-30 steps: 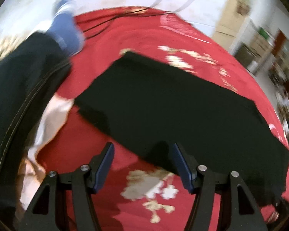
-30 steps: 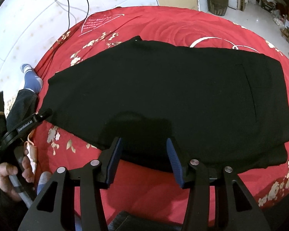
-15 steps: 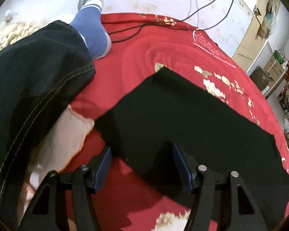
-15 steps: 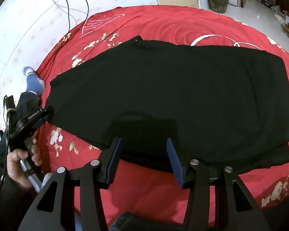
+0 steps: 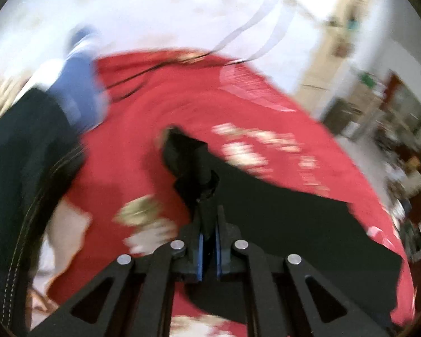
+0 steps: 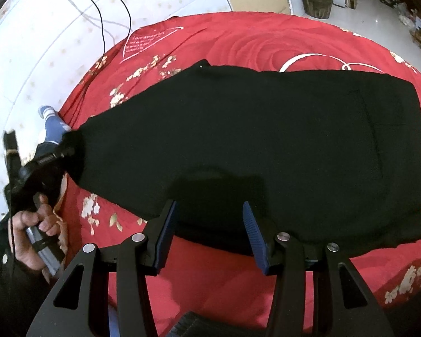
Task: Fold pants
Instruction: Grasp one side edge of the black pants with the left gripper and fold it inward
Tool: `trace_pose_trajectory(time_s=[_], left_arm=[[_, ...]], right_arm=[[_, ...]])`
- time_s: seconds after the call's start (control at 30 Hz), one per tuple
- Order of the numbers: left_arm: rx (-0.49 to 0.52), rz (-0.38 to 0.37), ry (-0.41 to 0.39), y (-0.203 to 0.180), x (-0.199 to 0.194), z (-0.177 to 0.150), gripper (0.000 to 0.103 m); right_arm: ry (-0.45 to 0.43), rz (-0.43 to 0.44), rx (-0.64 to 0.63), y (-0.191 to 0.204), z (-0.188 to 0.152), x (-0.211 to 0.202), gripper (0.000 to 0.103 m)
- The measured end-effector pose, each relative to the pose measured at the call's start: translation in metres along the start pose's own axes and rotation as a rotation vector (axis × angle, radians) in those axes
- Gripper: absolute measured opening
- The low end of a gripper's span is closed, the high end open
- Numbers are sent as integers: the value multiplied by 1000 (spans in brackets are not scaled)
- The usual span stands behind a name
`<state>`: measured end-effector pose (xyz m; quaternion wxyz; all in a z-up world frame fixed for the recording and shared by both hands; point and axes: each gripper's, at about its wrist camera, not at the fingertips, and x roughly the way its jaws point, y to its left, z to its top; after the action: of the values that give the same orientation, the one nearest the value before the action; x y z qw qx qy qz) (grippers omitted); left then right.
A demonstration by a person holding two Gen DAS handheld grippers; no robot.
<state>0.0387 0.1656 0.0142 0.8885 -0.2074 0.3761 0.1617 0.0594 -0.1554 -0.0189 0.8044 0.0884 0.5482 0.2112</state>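
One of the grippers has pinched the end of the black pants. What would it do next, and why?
Probably carry that end across toward the waist. The left gripper is shut on the leg end of the pants, bunching it, while the right gripper hovers open over the near edge.

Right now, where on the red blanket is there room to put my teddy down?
There is bare red blanket beyond the far edge of the pants, and a strip on the near side behind the open right claw. The middle is all covered by the pants. The leg end is busy: the left claw is pinching it there.
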Motion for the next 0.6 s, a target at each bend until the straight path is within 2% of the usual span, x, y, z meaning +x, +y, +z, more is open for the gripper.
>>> trace_pose_trajectory(time_s=[0.17, 0.3, 0.4, 0.5, 0.6], left_arm=[[264, -214, -17, -83, -22, -8, 7], [408, -346, 53, -133, -19, -36, 7], [486, -402, 153, -156, -1, -64, 7], [536, -401, 244, -162, 20, -90, 7], [534, -404, 287, -158, 25, -97, 8]], right_arm=[[-23, 1, 24, -6, 5, -10, 49], [-48, -13, 43, -15, 13, -20, 49], [-68, -23, 69, -25, 19, -26, 49], [-69, -10, 129, -39, 21, -26, 49], [-52, 9, 159, -44, 22, -21, 49]])
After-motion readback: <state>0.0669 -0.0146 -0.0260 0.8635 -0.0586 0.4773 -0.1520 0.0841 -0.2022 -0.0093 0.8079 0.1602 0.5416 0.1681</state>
